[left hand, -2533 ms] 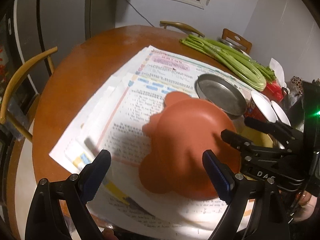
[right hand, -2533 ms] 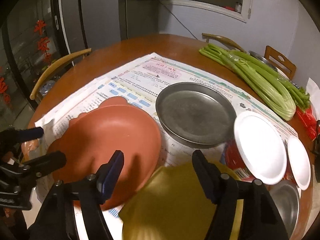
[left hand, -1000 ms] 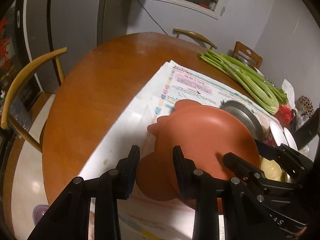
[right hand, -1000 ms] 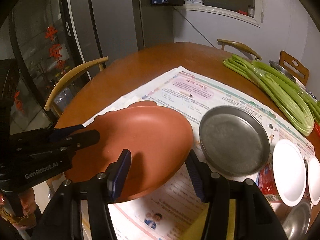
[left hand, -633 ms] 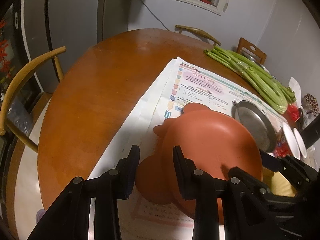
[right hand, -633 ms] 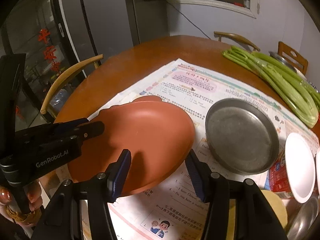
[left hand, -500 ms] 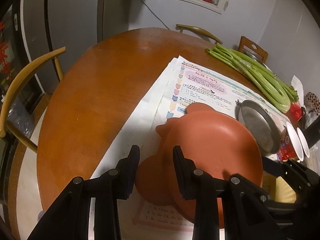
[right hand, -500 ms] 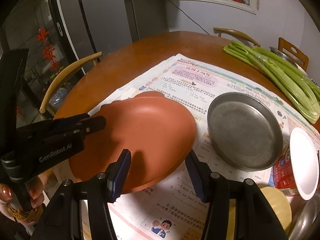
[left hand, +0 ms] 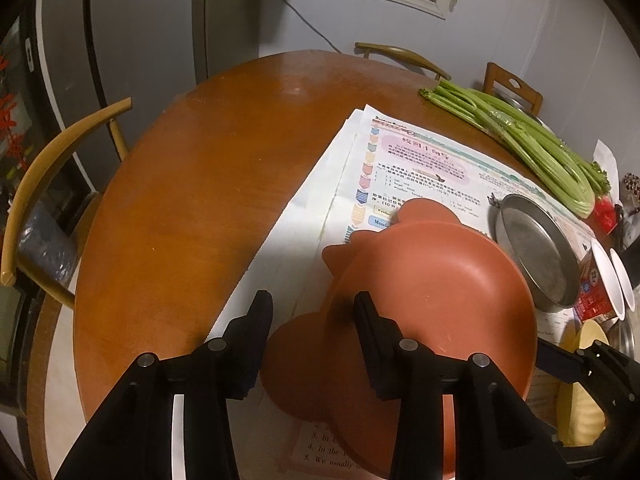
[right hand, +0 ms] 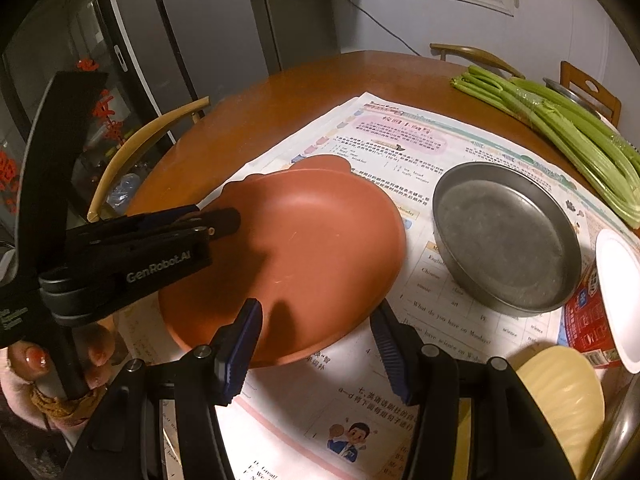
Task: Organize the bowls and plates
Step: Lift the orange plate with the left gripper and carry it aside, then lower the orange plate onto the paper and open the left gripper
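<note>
Two pairs of tongs, both angled steeply down at one terracotta plate with ear-shaped lugs (right hand: 312,240), which lies on a printed newspaper (right hand: 400,136) covering the round wooden counter (left hand: 200,200). Left tongs (left hand: 312,316): body marked "GenRobot.AI"; jaws opening, a lug and the plate's left rim between them, pads not pressing; a hand (right hand: 40,360) is wrapped round the handle. Right tongs (right hand: 314,332): drawn in narrow, with the plate's near rim just ahead of the tips; contact cannot be told. Legible on the newspaper near the plate: "Monday", "English", "Chinese", "art", "science". Right of the plate: metal pan (right hand: 504,236). Beyond the pan: celery (right hand: 560,120). Near right of the plate: yellow bowl (right hand: 560,392), red carton (right hand: 584,320).
</note>
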The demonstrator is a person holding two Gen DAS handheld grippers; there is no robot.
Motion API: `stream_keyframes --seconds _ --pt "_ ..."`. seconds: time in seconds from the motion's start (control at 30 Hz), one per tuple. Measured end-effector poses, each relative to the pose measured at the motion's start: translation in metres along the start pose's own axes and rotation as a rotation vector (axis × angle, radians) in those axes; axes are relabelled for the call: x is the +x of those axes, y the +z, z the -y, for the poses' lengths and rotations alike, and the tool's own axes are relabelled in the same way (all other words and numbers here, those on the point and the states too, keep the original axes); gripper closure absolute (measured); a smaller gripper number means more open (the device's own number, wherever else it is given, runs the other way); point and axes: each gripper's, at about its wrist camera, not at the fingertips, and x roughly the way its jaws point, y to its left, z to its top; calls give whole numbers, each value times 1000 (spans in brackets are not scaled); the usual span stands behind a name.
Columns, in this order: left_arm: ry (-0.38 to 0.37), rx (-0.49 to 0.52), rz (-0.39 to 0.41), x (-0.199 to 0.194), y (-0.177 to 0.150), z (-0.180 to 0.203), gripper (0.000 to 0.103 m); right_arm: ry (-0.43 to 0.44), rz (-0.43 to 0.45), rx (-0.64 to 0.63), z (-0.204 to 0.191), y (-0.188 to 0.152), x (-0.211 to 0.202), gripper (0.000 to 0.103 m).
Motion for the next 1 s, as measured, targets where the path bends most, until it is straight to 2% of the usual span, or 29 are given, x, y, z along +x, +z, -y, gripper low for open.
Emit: stream_keyframes --seconds 0.4,0.73,1.0 --pt "30 4 9 -4 -1 1 58 8 1 4 0 -2 -5 46" --pt "50 -21 55 -25 -2 -8 57 -5 41 20 7 -2 -17 46" --pt "7 -26 109 -58 -6 -3 57 -4 90 29 11 -3 -39 46"
